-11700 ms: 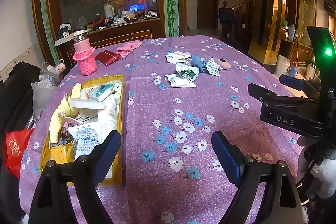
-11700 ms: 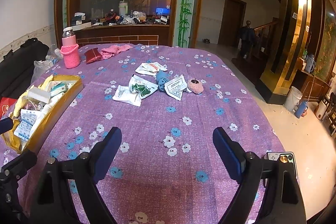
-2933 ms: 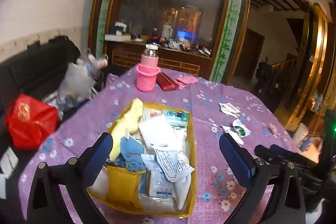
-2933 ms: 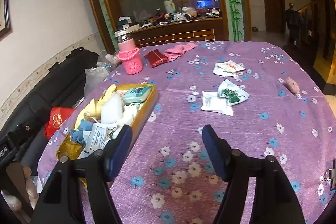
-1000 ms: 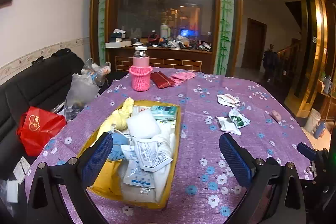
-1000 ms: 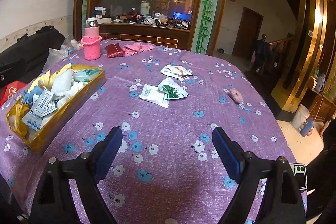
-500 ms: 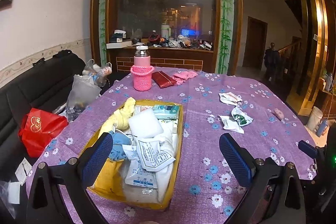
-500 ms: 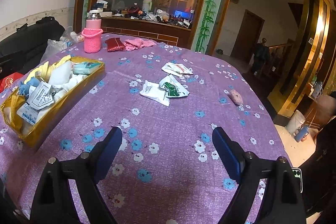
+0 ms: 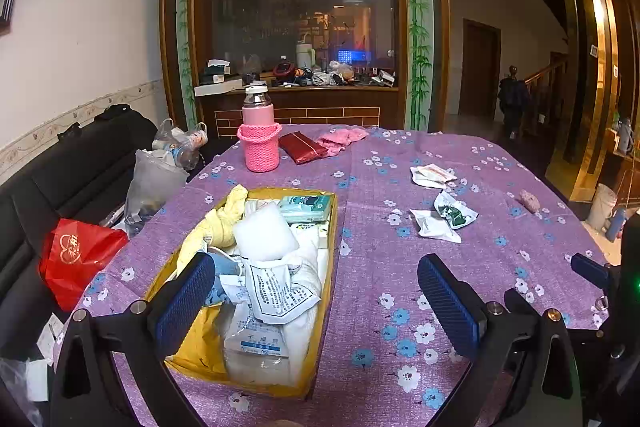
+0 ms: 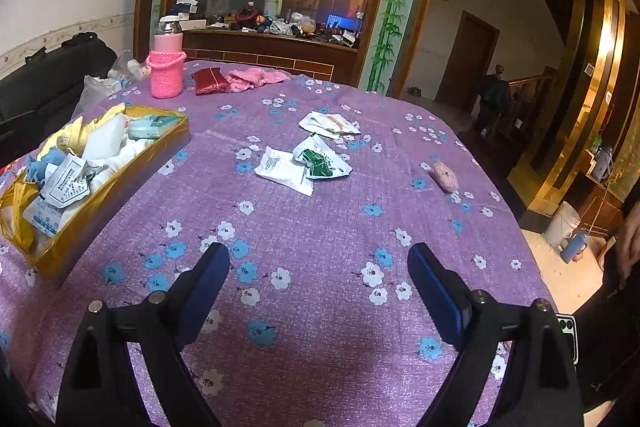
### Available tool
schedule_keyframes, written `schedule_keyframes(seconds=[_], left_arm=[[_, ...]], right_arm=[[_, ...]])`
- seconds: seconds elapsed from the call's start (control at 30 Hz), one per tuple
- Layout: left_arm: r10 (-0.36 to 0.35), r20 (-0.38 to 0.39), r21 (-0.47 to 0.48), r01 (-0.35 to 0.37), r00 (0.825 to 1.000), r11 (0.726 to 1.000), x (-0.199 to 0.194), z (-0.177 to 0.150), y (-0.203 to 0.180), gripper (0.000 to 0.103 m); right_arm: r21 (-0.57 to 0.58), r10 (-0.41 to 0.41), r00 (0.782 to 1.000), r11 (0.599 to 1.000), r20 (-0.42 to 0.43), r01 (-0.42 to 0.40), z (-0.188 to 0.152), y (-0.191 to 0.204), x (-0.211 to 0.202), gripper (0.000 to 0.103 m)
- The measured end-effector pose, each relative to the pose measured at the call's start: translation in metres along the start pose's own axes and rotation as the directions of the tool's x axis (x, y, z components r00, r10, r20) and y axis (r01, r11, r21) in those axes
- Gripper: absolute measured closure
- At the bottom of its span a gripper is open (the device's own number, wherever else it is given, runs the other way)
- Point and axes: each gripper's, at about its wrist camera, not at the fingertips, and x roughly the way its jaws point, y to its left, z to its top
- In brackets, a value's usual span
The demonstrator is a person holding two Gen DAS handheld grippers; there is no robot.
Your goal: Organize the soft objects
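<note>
A yellow open box (image 9: 330, 259) sits on the left part of the table, heaped with soft things: a yellow cloth (image 9: 224, 223), a white foam block (image 9: 264, 235), a blue sock (image 10: 46, 161), a teal tissue pack (image 9: 306, 207) and white printed sachets (image 9: 276, 291). Out on the cloth to its right lie three more packets: a white one (image 10: 282, 169) partly under a green-printed one (image 10: 322, 159), and a red-printed one (image 10: 330, 123) farther back. A small pink fuzzy ball (image 10: 445, 175) rests alone near the table's right edge.
</note>
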Motion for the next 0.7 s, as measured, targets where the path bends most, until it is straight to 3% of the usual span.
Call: schedule_keyframes(seconds=[0.7], left_arm=[[-0.026,-0.098,-0.010,0.025,0.995,1.000,0.013,-0.006,-0.003,0.001]], right_arm=[[0.000,-0.001,1.000,1.000,-0.003,0.001,-0.003,0.000,-0.001,0.013]])
